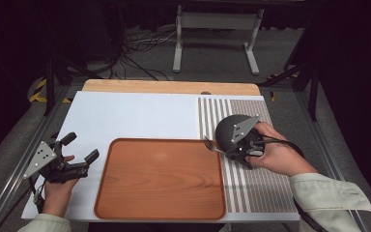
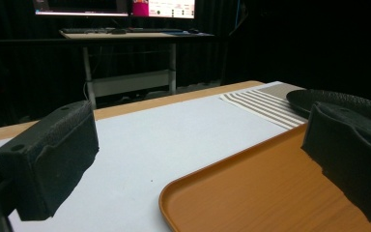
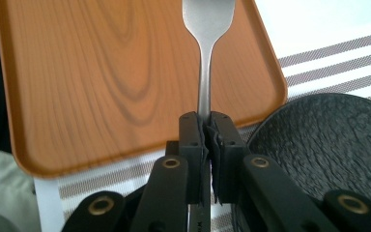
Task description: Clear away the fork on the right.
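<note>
Fork (image 3: 207,58) pinched by handle in right gripper (image 3: 207,126), over tray (image 1: 125,193).
Likely light, stiff, slippery metal; best held mid-handle. Left gripper (image 1: 79,151) spread wide, empty.

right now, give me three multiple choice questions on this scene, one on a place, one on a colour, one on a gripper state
1. Where is the black plate?
A. on the striped mat
B. in the tray
C. on the floor

2. What colour is the tray?
A. blue
B. orange-brown wood grain
C. white

3. What is the right gripper doing?
A. standing open over nothing
B. shut on the plate rim
C. shut on a metal fork

Answers:
1 A, the plate sits on the striped mat, right of the tray.
2 B, the wood grain shows in all three views.
3 C, its jaws clamp the handle of the fork; the left gripper is open.
</note>
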{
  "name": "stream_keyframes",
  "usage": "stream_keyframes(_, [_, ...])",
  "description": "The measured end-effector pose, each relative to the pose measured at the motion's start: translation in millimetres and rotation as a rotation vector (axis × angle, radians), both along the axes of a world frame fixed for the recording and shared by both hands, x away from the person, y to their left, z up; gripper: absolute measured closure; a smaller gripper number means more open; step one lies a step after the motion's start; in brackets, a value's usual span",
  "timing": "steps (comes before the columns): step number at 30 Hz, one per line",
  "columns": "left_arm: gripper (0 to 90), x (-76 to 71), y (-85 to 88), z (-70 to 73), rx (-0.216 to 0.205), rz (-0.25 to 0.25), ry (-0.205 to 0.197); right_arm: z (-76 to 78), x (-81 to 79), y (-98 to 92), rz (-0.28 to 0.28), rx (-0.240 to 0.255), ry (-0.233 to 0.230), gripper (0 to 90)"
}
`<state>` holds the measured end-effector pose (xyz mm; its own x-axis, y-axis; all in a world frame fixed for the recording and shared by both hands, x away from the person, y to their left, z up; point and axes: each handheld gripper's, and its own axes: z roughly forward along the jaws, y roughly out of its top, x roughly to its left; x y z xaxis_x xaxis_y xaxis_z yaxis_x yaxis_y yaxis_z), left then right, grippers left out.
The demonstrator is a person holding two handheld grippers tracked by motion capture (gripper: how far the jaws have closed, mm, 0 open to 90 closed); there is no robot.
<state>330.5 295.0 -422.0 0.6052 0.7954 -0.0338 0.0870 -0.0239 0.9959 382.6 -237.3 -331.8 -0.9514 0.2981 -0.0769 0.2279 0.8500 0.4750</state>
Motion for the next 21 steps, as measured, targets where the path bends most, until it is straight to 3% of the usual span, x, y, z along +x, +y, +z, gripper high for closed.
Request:
stream_keyframes(3, [0.2, 0.1, 0.1, -0.1, 0.000, 0.000, 0.001, 0.1, 0.0, 2.6, -0.019, 0.009, 0.012, 85.5])
stream_keyframes(7, [0.2, 0.4, -0.6, -0.1, 0.000, -0.001, 0.001, 1.4, -1.3, 12.0, -0.113, 0.023, 0.054, 85.5])
stream_keyframes(14, [0.2, 0.3, -0.4, -0.1, -0.002, -0.001, 0.002, 0.7, 0.8, 18.9, -0.225, 0.070, 0.116, 85.5])
stream_keyframes(16, [0.2, 0.2, -0.1, -0.1, -0.003, 0.001, 0.002, -0.2, 1.7, 22.2, -0.287, 0.084, 0.145, 85.5])
stream_keyframes(21, [0.2, 0.4, 0.0, -0.3, -0.002, 0.002, 0.002, -0.5, 1.9, 28.1, -0.358, 0.092, 0.191, 85.5])
